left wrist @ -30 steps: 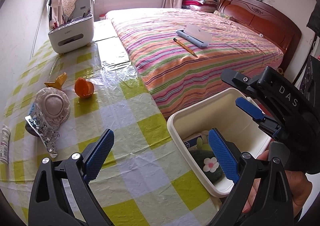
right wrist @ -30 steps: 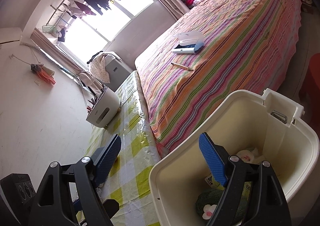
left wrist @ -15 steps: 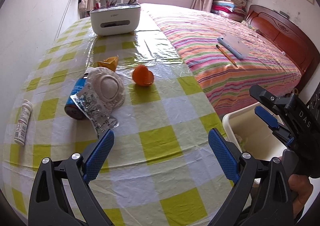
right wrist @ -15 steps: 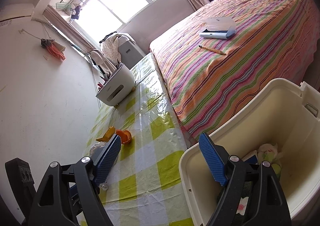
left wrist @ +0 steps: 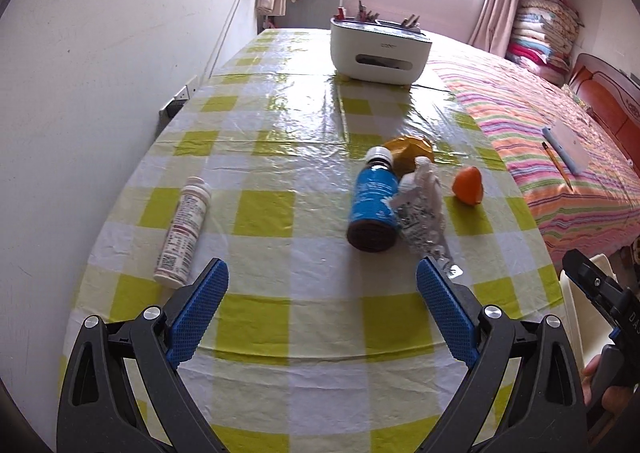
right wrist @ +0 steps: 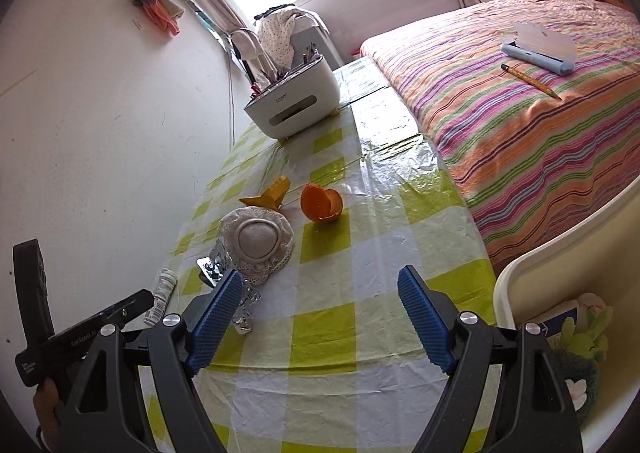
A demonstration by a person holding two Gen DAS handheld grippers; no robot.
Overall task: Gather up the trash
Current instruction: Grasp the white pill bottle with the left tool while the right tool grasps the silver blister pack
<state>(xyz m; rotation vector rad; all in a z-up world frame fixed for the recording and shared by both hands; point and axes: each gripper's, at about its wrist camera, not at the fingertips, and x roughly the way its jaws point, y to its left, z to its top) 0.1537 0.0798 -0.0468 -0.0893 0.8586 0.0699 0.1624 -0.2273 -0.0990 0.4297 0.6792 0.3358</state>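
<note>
Left wrist view: the left gripper (left wrist: 322,303) is held above the near edge of the desk (left wrist: 280,133), its blue fingers (left wrist: 198,307) spread wide and empty. A blue-labelled bottle (left wrist: 374,209) is seen lying on its side ahead of and between the fingers, slightly toward the right one, its long axis running away from the camera, white cap at the far end and dark base nearest. A crumpled foil blister pack (left wrist: 424,213) is pressed against its right side, and yellow paper (left wrist: 410,151) lies just behind the cap. An orange peel (left wrist: 468,185) rests farther right, apart from the pile. A white labelled tube (left wrist: 185,229) lies well to the left, pointing roughly the same way.

In the right wrist view, the right gripper (right wrist: 320,317) is likewise held wide and empty over the desk; a white mask (right wrist: 256,243) covers the bottle there. The cream bin (right wrist: 520,281) is cut off at the right edge, its contents only partly visible. A white organiser (left wrist: 380,51) stands at the far end.
</note>
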